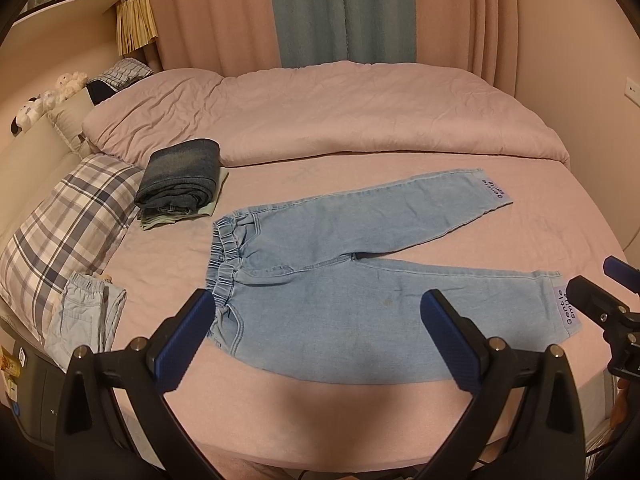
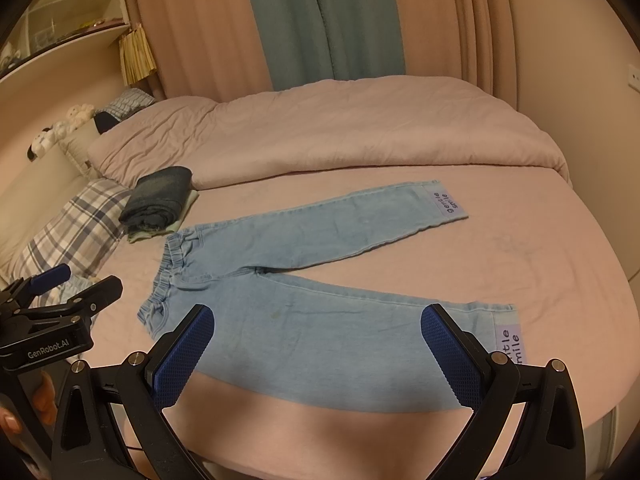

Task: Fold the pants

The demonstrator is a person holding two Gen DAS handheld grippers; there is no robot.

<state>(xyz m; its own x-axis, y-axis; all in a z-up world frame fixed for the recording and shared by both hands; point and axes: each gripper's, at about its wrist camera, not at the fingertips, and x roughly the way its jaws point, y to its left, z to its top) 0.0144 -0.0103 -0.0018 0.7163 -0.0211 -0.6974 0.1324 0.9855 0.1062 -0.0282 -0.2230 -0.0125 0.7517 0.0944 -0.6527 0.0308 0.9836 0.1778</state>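
Lying flat on bed, pants just beyond left tool, right tool, both wide.

The right gripper's near finger is covering part of the "gentle smile" label on the pants' near hem; the folded light garment is hiding under the dark folded jeans far left

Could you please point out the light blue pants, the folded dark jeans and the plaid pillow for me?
light blue pants (image 1: 320, 312), left wrist view, near leg's thigh.
folded dark jeans (image 1: 180, 178), left wrist view, top of the fold.
plaid pillow (image 2: 76, 232), right wrist view, middle of its face.
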